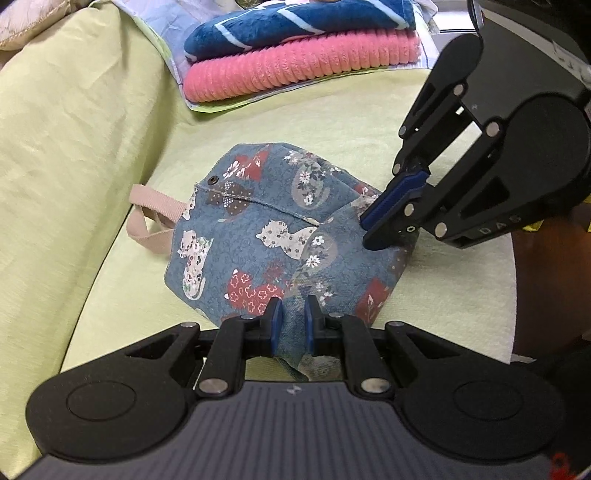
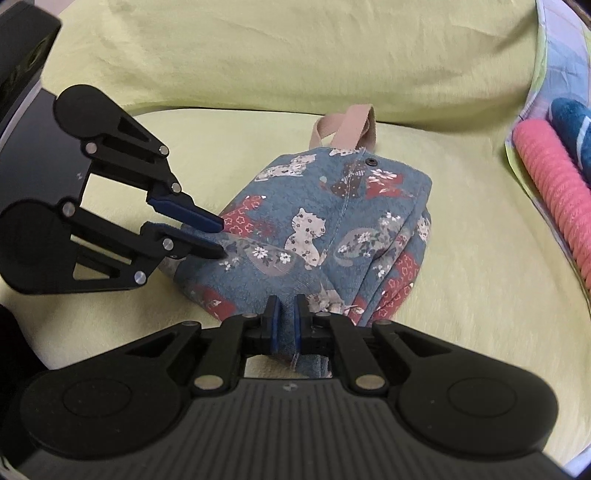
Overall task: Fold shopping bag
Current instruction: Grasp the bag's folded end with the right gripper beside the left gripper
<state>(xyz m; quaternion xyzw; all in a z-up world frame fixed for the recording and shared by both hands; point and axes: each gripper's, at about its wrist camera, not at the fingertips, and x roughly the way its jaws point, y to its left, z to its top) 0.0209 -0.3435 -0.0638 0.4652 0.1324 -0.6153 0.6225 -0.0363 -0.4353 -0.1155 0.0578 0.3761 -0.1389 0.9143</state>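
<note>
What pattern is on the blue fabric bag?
Cats and flowers on blue fabric bag, clearest in the right wrist view.

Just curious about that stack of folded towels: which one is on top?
The blue towel with pale stripes lies on top; the pink ribbed towel sits beneath it.

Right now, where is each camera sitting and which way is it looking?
Left wrist: rides the left gripper, looking along its fingers at the bag it pinches; the right gripper shows.
Right wrist: rides the right gripper, facing the bag; the left gripper shows.
Shared: bag, both grippers, pink towel, green sofa.
</note>
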